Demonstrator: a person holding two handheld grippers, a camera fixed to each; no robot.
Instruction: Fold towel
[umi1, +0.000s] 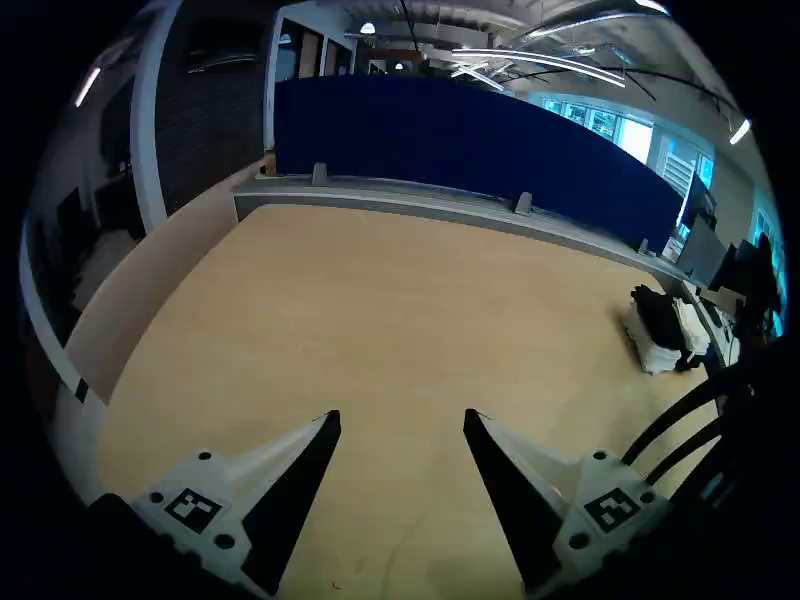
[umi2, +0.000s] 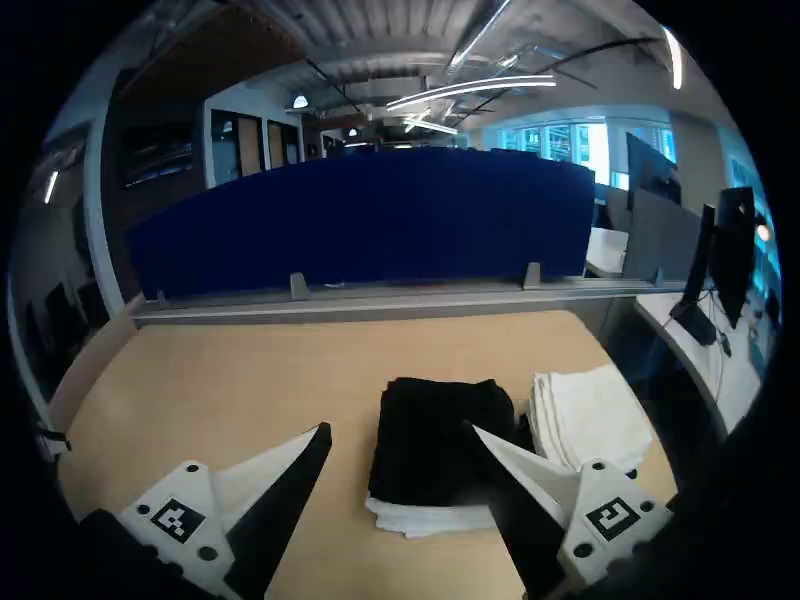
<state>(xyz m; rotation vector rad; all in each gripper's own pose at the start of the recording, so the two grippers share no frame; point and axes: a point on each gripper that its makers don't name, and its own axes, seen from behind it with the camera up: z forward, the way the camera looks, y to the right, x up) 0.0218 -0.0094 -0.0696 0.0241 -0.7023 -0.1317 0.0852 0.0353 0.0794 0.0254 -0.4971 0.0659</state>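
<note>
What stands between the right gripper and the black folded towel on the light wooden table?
Nothing visible does. The right gripper, fingers open, points straight at the black folded towel, which lies on a white folded towel. A separate stack of white towels sits beside it, out of the path.

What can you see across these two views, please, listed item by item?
table: one, light wood, under everything
partition: one, dark blue, along the table's far edge
white towel: at least one, white, folded, bottom of the near pile
black towel: one, black, folded, on top of that white towel
white stack: one stack of folded towels, white, just right of the black towel
monitor: one, black, on the neighbouring desk at right
left gripper: one, white and black, jaws open over bare table
right gripper: one, white and black, jaws open, facing the black towel
</note>
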